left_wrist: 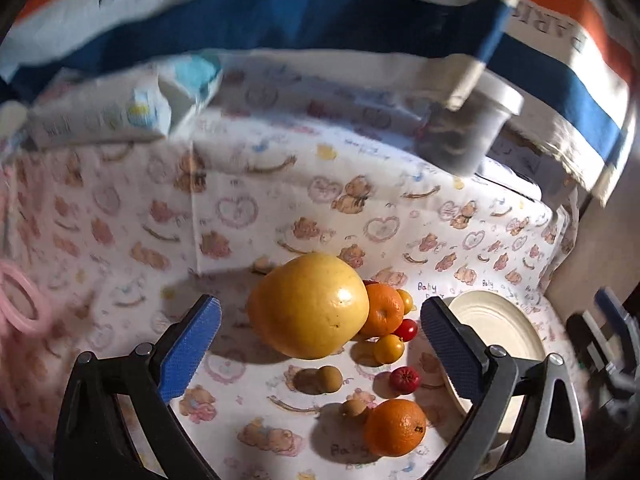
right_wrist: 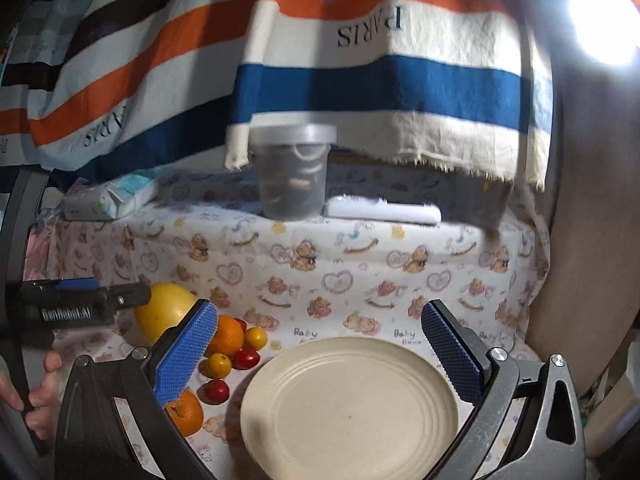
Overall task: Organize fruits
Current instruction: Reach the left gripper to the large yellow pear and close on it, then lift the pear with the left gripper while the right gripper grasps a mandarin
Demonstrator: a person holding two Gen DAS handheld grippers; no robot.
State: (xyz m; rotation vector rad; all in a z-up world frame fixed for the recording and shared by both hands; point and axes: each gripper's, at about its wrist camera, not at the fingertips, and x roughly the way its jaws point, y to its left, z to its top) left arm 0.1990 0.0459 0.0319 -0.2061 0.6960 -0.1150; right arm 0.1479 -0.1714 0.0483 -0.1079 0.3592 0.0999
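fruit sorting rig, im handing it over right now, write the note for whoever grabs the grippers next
Left gripper: open, holding nothing, jaws either side of the big yellow citrus without touching it.
Right gripper: open, empty, over the plate.
Fruit: all on the bear-print cloth, left of the plate. One orange sits against the big citrus with small yellow and red fruits around it; a second orange lies nearer the rig, with a red fruit and small brown ones nearby.
Done: nothing on the plate yet.
Left: presumably move every fruit onto the plate; the big citrus looks like the likely first pick.
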